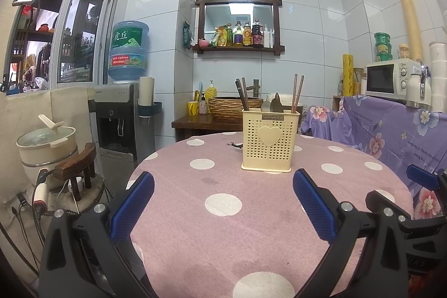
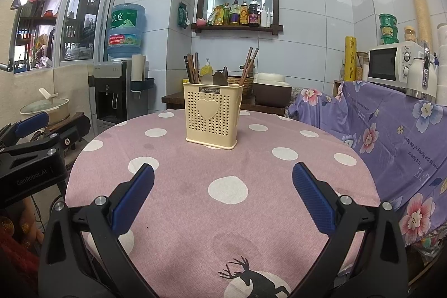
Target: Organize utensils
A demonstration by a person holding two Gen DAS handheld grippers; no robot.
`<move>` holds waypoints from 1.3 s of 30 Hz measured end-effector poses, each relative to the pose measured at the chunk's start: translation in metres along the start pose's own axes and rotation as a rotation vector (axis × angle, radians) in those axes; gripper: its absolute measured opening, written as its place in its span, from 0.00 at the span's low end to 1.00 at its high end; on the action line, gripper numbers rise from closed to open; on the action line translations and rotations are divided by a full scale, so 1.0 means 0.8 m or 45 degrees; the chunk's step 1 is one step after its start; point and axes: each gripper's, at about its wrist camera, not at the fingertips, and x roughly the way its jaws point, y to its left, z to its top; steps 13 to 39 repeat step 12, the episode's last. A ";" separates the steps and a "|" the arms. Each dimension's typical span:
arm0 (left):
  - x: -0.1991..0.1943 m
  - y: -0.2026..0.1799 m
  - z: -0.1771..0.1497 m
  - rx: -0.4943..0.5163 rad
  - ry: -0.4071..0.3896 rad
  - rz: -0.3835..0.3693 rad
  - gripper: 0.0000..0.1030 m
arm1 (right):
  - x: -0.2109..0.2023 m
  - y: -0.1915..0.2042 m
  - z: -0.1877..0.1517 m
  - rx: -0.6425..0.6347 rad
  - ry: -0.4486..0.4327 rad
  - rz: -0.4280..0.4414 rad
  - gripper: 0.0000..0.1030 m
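Two tongs in view, both with jaws spread wide and nothing between the blue pads. Left tongs (image 1: 223, 203) hover low over the near part of the counter (image 1: 195, 214); right tongs (image 2: 223, 197) likewise, just beside the left, each showing at the edge of the other's view.

Counter: round, covered with a pink cloth with white dots; a black deer print sits at the near edge in the right wrist view.

Utensil holder (image 1: 269, 141): cream plastic, square, upright, standing on the far half of the counter, well apart from both tongs. Front wall perforated with small heart-shaped holes, one large raised heart in the middle, a dark label reading JIANHAO at the top rim.

Contents, all standing upright or slightly leaning:
- dark chopsticks (image 1: 241, 94) in the left part, bundled;
- reddish-brown chopsticks (image 1: 297, 94) in the right part, leaning right;
- spoons (image 1: 275, 104) in the middle, bowls up, metal; one greyer, one browner. Exact count cannot be told.

Cloth around the holder bare apart from a small dark scrap (image 1: 234, 145) just left of it.
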 end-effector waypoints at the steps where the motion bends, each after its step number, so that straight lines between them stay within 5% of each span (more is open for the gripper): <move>1: 0.000 0.000 0.000 0.001 0.000 0.001 0.95 | 0.001 -0.001 0.000 -0.001 0.000 0.000 0.95; 39: 0.002 0.000 -0.001 0.000 0.008 0.002 0.95 | 0.001 -0.002 -0.001 0.001 0.005 0.002 0.95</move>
